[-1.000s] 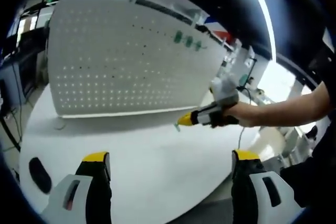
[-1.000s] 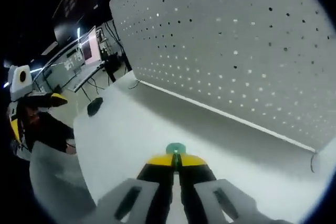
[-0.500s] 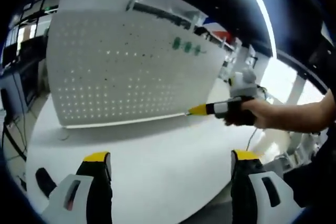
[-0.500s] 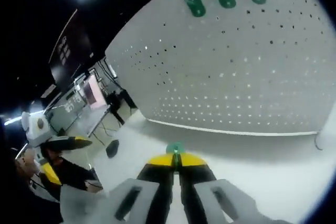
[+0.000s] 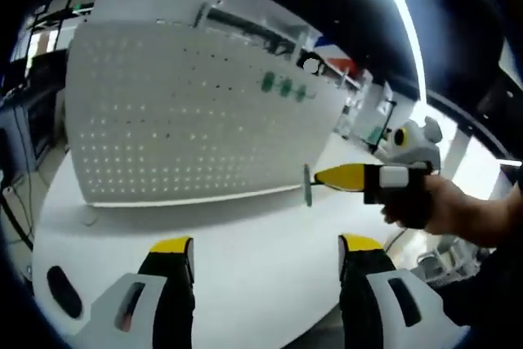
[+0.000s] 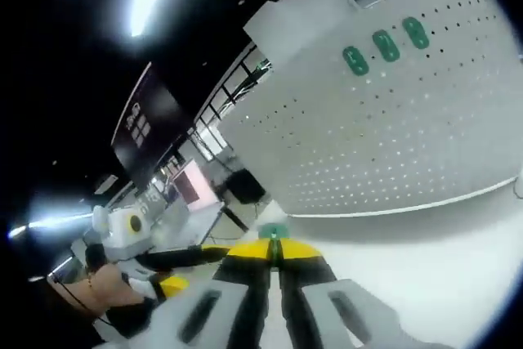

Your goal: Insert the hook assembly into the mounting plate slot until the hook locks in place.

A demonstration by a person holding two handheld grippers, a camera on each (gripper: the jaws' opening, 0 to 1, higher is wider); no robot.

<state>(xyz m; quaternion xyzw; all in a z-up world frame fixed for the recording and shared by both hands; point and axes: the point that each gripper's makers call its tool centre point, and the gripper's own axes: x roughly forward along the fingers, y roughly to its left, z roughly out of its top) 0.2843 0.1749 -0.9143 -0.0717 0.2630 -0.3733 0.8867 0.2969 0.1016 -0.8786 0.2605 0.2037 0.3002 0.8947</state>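
No brand, label or legible writing could be made out on any object. In the left gripper view, the left claw [image 5: 265, 255] was held released above the white worktop [image 5: 245, 243], its yellow-tipped jaws well apart with nothing between them. The right claw [image 5: 315, 177] was seen at the right of that view, gripped by a person's hand [image 5: 445, 206], its jaws clenched on a green hook [image 5: 308, 185] held in the air in front of the white perforated mounting plate [image 5: 180, 112]. Three green hooks [image 5: 283, 86] were seen already seated in a row near the plate's upper right.

In the right gripper view, the right claw [image 6: 273, 241] was shown clenched on the hook [image 6: 272, 231], of which only a small green part could be seen above the jaw tips. The plate [image 6: 392, 136] with its three hooks [image 6: 385, 46] stood upright on the worktop [image 6: 425, 251]. The left claw [image 6: 176, 279] was partly hidden at the lower left, blurred.
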